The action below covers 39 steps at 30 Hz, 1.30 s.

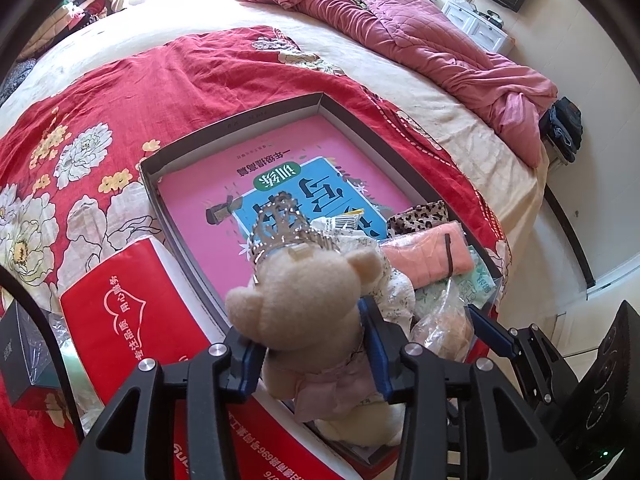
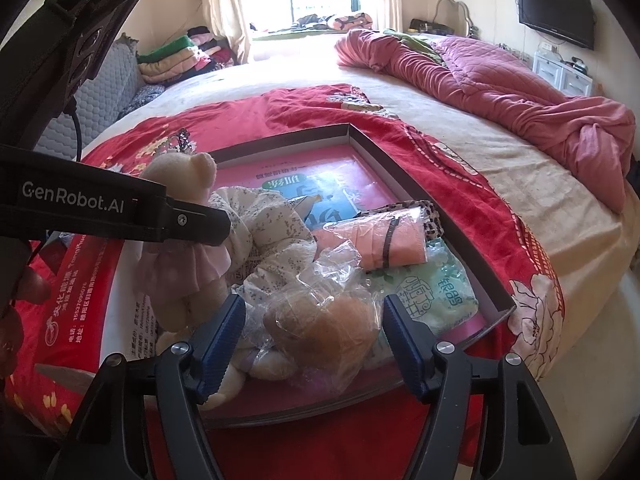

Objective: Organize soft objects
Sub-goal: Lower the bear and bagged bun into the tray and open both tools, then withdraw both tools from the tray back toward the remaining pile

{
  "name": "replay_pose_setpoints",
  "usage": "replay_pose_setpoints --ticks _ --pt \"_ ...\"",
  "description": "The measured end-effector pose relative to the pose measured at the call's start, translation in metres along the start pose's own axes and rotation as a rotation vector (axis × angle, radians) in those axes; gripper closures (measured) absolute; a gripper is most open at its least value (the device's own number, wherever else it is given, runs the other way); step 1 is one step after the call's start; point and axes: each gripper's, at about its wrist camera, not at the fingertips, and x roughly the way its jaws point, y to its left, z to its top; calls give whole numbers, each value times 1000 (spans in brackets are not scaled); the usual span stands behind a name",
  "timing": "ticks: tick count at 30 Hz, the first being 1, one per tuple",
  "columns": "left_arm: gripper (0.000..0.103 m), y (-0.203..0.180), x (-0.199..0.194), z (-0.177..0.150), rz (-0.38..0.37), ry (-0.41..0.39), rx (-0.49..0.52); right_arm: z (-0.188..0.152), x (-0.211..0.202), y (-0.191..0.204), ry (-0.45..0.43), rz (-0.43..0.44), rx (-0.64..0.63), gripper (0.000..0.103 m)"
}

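Observation:
My left gripper [image 1: 310, 344] is shut on a cream teddy bear [image 1: 304, 292] in a pink dress and silver crown, held at the near corner of a flat grey box [image 1: 236, 120]; the bear also shows in the right wrist view [image 2: 180, 184]. My right gripper [image 2: 314, 332] is open, its fingers on either side of a brown plush toy in a clear plastic bag [image 2: 324, 320]. In the box lie a floral cloth [image 2: 272, 232], a pink rolled towel [image 2: 380, 240], a leopard-print cloth [image 1: 420, 216] and a green tissue pack [image 2: 432, 296].
The box holds a pink book [image 1: 280, 168] and sits on a red floral bedspread [image 1: 100, 120]. A red carton [image 1: 132, 292] lies left of the box. A crumpled pink quilt [image 2: 500, 80] lies across the far right of the bed. A folded clothes pile [image 2: 180, 56] is by the window.

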Motion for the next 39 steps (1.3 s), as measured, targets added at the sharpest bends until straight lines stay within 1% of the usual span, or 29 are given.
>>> replay_pose_setpoints --ticks 8,10,12,15,20,22,23,26,28,30,32,34,39 --pt "56 3 -2 1 12 14 -21 -1 -8 3 -1 0 -15 30" --pt "53 1 -2 2 18 17 -17 -2 -9 4 1 7 -21 30" --pt "46 -2 -2 3 18 16 -8 -3 -11 4 0 3 -27 30" --pt "39 -5 -3 3 10 17 4 -4 -13 3 1 8 -24 30" --pt "37 -3 -5 4 -3 9 -12 -6 -16 2 4 42 -14 30" --pt "32 -1 -9 5 7 -6 -21 -7 -18 4 2 50 -18 30" --pt "28 0 -11 6 13 -13 -21 -7 -18 5 4 53 -24 30" --pt "27 3 -19 7 6 -38 -27 -8 -20 7 4 50 -38 30" --pt "27 3 -22 8 6 -42 -26 -7 -22 6 -1 56 -26 30" --pt "22 3 -26 8 14 -50 -19 -7 -24 5 -8 59 -17 30" --pt "20 3 -28 7 14 -54 -18 -6 -26 3 -17 59 -2 30" --pt "20 2 -31 6 3 -60 -18 -5 -27 1 -21 54 6 30" --pt "19 2 -36 3 11 -71 -16 -4 -27 -1 -16 21 5 30"
